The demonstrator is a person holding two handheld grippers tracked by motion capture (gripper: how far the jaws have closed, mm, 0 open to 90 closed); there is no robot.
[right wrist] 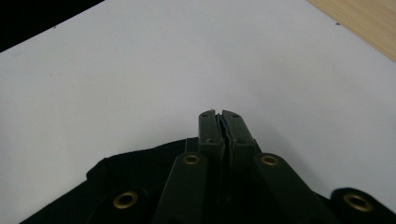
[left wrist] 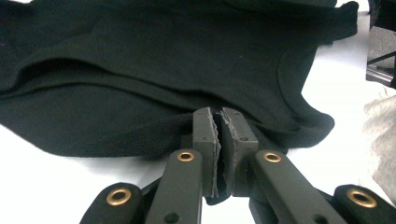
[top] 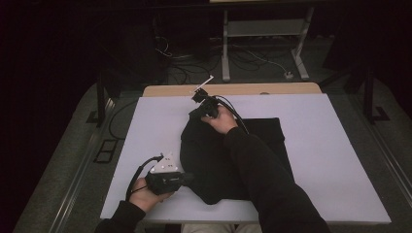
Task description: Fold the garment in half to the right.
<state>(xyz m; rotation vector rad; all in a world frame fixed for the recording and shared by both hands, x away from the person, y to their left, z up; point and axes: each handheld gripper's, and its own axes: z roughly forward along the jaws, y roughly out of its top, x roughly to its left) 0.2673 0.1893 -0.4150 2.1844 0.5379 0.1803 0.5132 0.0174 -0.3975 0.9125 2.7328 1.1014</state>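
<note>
Black garment (top: 214,160) lies mid white surface (top: 330,160), rumpled; left gripper (left wrist: 219,135) w/ jaws clamped on its near-left hem; right gripper (right wrist: 219,126) at far edge, jaws pinched on a cloth fold there.

Plain black garment (top: 214,160); white table (top: 330,160) with pale wood edge; black fingers (left wrist: 208,135), brass rivets.

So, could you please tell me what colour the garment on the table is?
The garment is plain black, with no pattern; it shows best in the left gripper view.
</note>
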